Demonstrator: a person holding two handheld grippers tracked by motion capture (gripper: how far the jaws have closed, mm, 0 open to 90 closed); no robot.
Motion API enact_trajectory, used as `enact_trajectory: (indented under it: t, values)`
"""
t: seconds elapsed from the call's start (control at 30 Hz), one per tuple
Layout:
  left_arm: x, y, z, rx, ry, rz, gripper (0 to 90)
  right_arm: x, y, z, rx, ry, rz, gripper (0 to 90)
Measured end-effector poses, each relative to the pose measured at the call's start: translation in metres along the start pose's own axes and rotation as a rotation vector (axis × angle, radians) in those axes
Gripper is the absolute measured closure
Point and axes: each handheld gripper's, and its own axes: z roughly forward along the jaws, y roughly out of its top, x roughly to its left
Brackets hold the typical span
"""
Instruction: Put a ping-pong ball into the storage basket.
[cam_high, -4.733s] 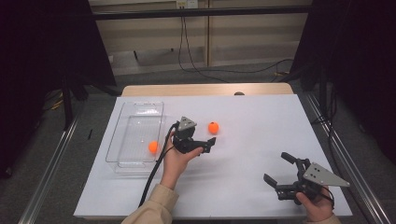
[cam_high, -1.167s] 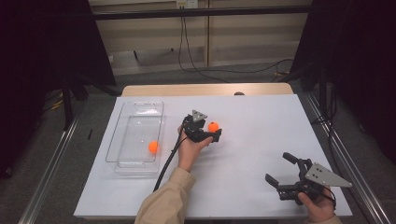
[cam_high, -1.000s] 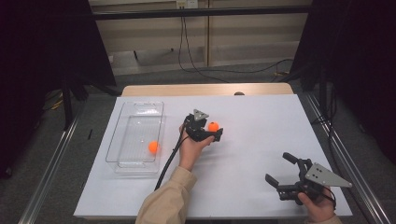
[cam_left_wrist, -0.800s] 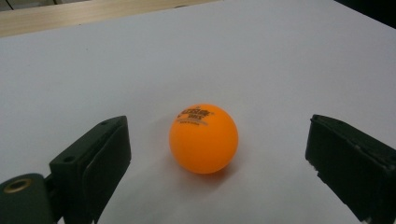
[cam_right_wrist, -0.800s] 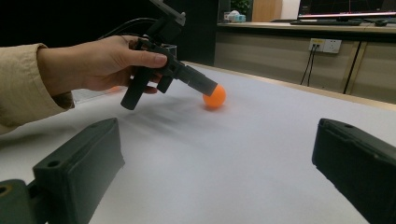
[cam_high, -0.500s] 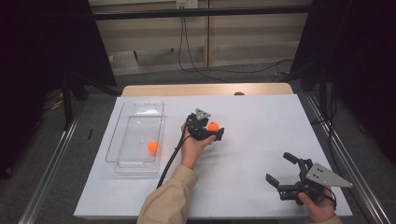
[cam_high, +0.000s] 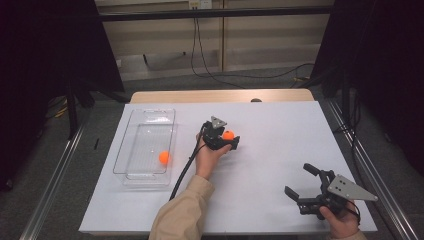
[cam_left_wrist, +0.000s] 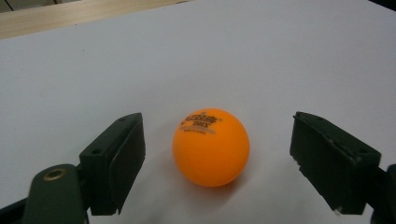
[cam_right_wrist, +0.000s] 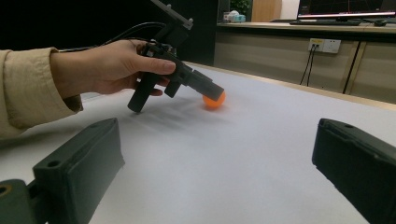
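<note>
On the white table (cam_high: 280, 165), a clear plastic tray (cam_high: 131, 145) already holds one orange ping-pong ball (cam_high: 164, 157). The second ball (cam_left_wrist: 210, 146) lies on the table between the left gripper (cam_high: 226, 142)'s jaws, which have just been closing without touching it. The right gripper (cam_high: 306, 187) rests wide open. Two balls, one tray; probably half done.

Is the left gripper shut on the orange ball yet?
Not yet: left gripper has just been closing, but gaps remain beside the orange ball between its pads.
</note>
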Motion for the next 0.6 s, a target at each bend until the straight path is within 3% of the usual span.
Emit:
enact_trajectory:
  t: [0.6]
  values:
    - [0.0008,0.0039,0.0048,0.034,-0.009,-0.005,32.0,0.0003,0.0000,-0.0011,0.002,0.000,0.001,1.2]
